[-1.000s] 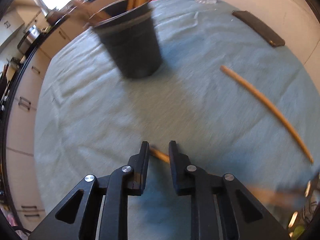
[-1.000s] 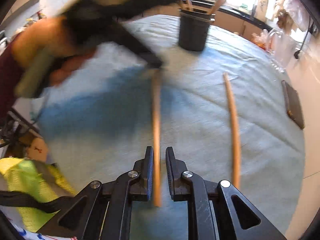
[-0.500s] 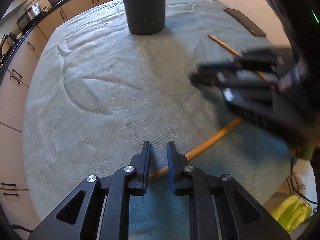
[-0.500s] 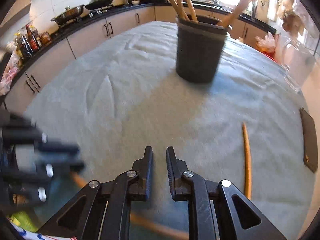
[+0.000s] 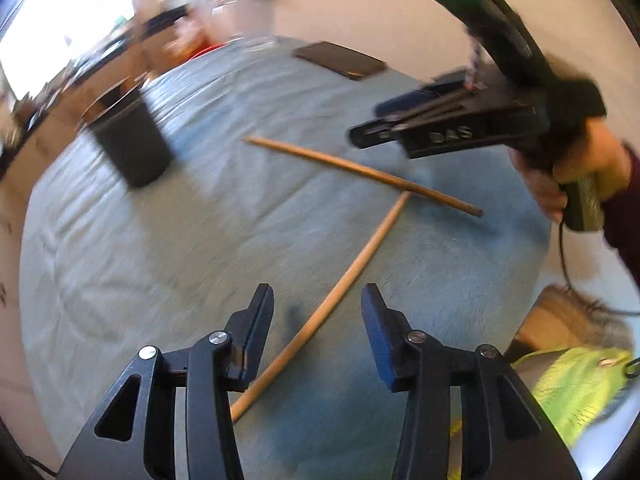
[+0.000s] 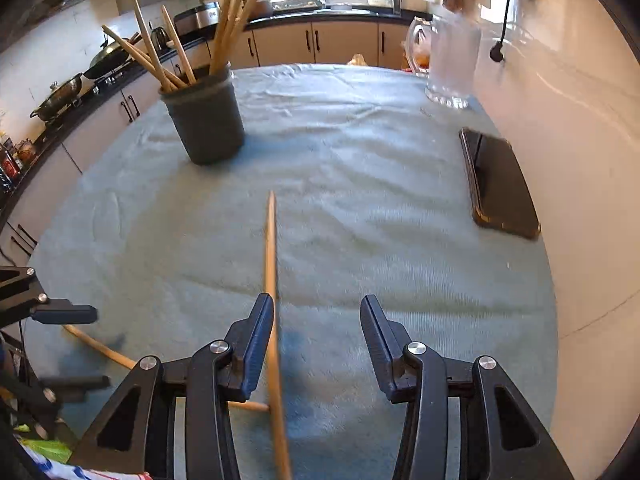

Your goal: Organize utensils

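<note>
Both tongs apart, jaws just opened. Right tongs straddle thin wooden stick, pointing toward dark cylindrical utensil holder; left tongs over second stick, angled off it.

So in the right wrist view, the holder sits upper left on the tablecloth, with a bunch of sticks standing in it. A glass jug is at the upper right, and a phone lies flat just below it, near the right edge. One loose stick runs up the middle of the frame, and another stick lies lower left, its end meeting the first near the bottom. A counter with cabinets runs behind the table.
</note>
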Tool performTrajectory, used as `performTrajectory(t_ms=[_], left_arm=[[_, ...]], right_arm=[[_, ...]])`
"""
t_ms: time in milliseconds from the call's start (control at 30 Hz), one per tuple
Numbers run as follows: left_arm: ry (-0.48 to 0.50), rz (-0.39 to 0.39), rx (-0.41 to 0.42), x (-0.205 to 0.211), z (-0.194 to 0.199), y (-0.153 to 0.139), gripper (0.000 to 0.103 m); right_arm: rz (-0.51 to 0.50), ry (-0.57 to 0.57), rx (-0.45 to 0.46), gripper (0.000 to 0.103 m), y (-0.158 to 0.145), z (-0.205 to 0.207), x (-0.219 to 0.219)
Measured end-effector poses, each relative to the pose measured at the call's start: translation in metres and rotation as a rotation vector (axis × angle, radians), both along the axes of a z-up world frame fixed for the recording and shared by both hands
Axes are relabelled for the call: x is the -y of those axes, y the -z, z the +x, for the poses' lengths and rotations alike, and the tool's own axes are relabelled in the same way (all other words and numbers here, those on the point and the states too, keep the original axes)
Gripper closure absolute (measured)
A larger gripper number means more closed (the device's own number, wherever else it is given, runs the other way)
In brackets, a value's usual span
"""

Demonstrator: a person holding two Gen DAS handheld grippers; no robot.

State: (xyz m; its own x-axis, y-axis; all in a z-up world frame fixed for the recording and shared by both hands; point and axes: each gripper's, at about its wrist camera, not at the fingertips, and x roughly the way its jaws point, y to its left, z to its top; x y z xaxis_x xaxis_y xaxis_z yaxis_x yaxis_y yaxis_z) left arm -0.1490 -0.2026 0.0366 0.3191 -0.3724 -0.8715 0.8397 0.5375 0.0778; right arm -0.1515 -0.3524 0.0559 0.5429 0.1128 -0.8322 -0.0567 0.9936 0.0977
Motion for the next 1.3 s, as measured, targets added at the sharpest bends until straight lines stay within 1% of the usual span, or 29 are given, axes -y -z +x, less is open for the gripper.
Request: performTrajectory(t_ms=[67,100,133,167,200,267,300,367,400,433,500,533,600,667,700,733,767,800,833,867,900,967,1067,1100,1133,1167,1200,1233,1300], left_arm=[[0.028,0.025,-0.004,0.013,0.000,0.005,0.059],[0.031,0.037,-0.011,0.017,0.002,0.009,0.064],[0.022,0.051,-0.015,0.021,0.004,0.012,0.081],[0.008,0.065,-0.022,0.023,0.007,0.014,0.090],[-0.013,0.075,-0.042,0.023,0.013,0.016,0.092],[-0.059,0.033,-0.097,0.016,0.026,0.014,0.092],[-0.112,0.026,-0.092,0.010,0.035,0.012,0.092],[-0.228,0.051,-0.055,-0.001,0.053,0.012,0.093],[-0.273,0.055,-0.054,-0.007,0.060,0.014,0.093],[-0.349,0.032,-0.087,-0.021,0.076,0.016,0.093],[-0.435,0.009,-0.146,-0.041,0.094,0.021,0.093],[-0.442,-0.012,-0.150,-0.047,0.096,0.019,0.093],[-0.430,-0.032,-0.152,-0.055,0.095,0.016,0.093],[-0.389,-0.087,-0.145,-0.059,0.090,0.008,0.093],[-0.362,-0.103,-0.138,-0.057,0.088,0.004,0.090],[-0.326,-0.111,-0.129,-0.052,0.084,-0.001,0.081],[-0.307,-0.115,-0.125,-0.049,0.082,-0.003,0.074],[-0.267,-0.127,-0.114,-0.042,0.077,-0.006,0.063],[-0.233,-0.132,-0.104,-0.032,0.074,-0.008,0.061],[-0.197,-0.127,-0.100,-0.023,0.070,-0.009,0.061],[-0.161,-0.115,-0.096,-0.015,0.067,-0.009,0.061],[-0.100,-0.085,-0.079,0.006,0.062,-0.007,0.061],[-0.041,-0.037,-0.058,0.031,0.053,-0.002,0.061],[-0.019,-0.008,-0.050,0.042,0.051,0.002,0.061],[-0.012,0.013,-0.038,0.047,0.049,0.004,0.069],[-0.011,0.042,-0.025,0.053,0.049,0.008,0.080],[-0.025,0.076,-0.022,0.058,0.050,0.013,0.103],[-0.054,0.074,-0.017,0.058,0.052,0.013,0.102],[-0.168,0.056,-0.067,0.052,0.072,0.012,0.103]], right_arm=[[-0.001,-0.009,0.001,0.054,0.001,0.002,-0.004],[0.002,-0.018,0.004,0.054,0.000,0.005,-0.007],[0.003,-0.024,0.007,0.054,-0.001,0.006,-0.009],[0.001,-0.031,0.011,0.054,-0.002,0.009,-0.013],[-0.002,-0.039,0.012,0.054,-0.002,0.013,-0.016],[-0.005,-0.056,0.009,0.054,0.001,0.021,-0.021],[-0.010,-0.063,0.006,0.054,0.002,0.025,-0.024],[-0.022,-0.071,-0.001,0.054,0.004,0.026,-0.032],[-0.026,-0.075,-0.005,0.054,0.005,0.030,-0.034],[-0.030,-0.077,-0.008,0.054,0.005,0.032,-0.036],[-0.047,-0.075,-0.020,0.054,0.007,0.038,-0.039],[-0.054,-0.074,-0.028,0.054,0.009,0.041,-0.039],[-0.064,-0.071,-0.045,0.054,0.012,0.045,-0.040],[-0.082,-0.068,-0.065,0.054,0.017,0.050,-0.040],[-0.093,-0.068,-0.076,0.054,0.020,0.054,-0.041],[-0.101,-0.067,-0.083,0.054,0.022,0.057,-0.041],[-0.107,-0.066,-0.092,0.054,0.024,0.062,-0.042],[-0.099,-0.064,-0.088,0.056,0.025,0.067,-0.042],[-0.089,-0.064,-0.093,0.069,0.025,0.072,-0.042],[-0.079,-0.060,-0.096,0.089,0.024,0.075,-0.040],[-0.085,-0.044,-0.105,0.095,0.024,0.079,-0.038],[-0.093,-0.020,-0.125,0.096,0.023,0.083,-0.030],[-0.115,0.027,-0.137,0.096,0.024,0.077,-0.007],[-0.110,0.046,-0.141,0.096,0.024,0.073,0.002],[-0.100,0.065,-0.145,0.096,0.025,0.068,0.013],[-0.092,0.083,-0.148,0.096,0.025,0.061,0.023],[-0.087,0.096,-0.150,0.096,0.025,0.053,0.031],[-0.082,0.103,-0.152,0.096,0.025,0.048,0.037],[-0.033,0.116,-0.163,0.096,0.025,0.034,0.048]])
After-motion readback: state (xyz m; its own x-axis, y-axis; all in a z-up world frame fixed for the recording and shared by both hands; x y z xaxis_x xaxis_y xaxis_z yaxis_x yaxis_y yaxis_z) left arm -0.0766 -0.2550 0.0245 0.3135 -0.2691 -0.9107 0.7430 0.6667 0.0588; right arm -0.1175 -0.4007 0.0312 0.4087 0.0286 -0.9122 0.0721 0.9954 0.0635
